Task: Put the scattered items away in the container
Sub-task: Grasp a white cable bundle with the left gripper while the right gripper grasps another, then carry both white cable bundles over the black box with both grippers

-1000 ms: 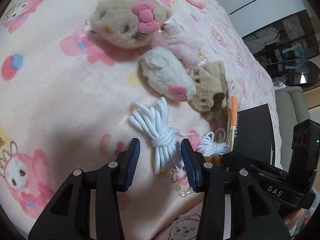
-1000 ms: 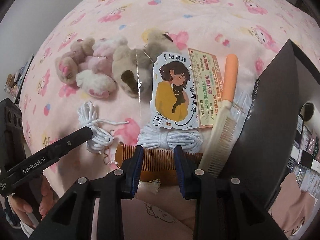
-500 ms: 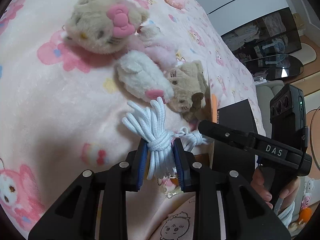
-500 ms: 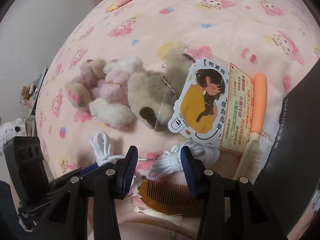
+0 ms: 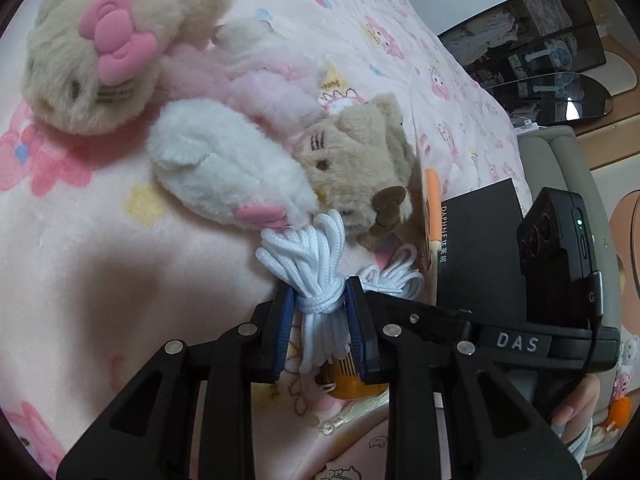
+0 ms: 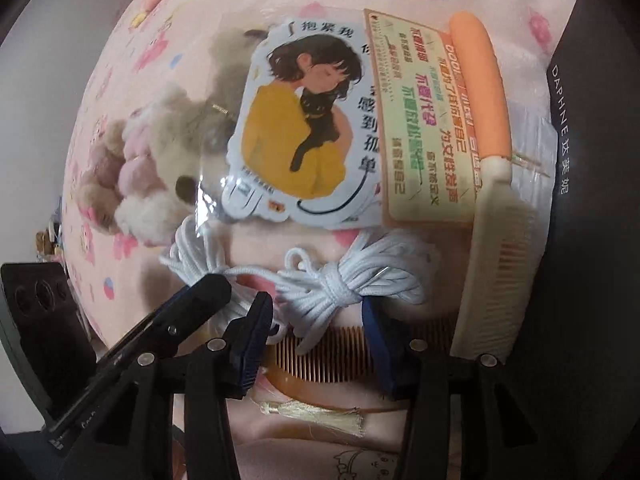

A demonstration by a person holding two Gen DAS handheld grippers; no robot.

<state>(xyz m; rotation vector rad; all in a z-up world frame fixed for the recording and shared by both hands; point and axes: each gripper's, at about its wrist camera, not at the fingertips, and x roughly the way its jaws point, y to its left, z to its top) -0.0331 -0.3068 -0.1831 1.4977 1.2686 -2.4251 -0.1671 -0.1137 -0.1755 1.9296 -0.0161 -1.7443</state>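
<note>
My left gripper (image 5: 320, 292) is shut on a white cord bundle (image 5: 316, 256), its blue pads pinching the knotted middle. The same bundle (image 6: 188, 256) shows in the right wrist view with the left gripper (image 6: 208, 284) on it. My right gripper (image 6: 316, 308) stands open, low over the bed. A second white cord bundle (image 6: 340, 284) lies just ahead of its fingertips, untouched. Under them lies a wooden comb (image 6: 328, 356) with a tassel. The black box (image 6: 592, 240) stands at the right, and also shows in the left wrist view (image 5: 480, 248).
Plush cats (image 5: 224, 172) lie clustered on the pink blanket (image 5: 80, 240), just beyond the held bundle. A girl-and-cat card (image 6: 304, 128), a printed card (image 6: 420, 128) and an orange-handled comb (image 6: 488, 160) lie beside the box. A person's hand (image 5: 576, 404) holds the right gripper.
My left gripper closed on the first cord bundle and moved nearer the plush cats. My right gripper opened wider, rolled, and sank over the second bundle and the wooden comb.
</note>
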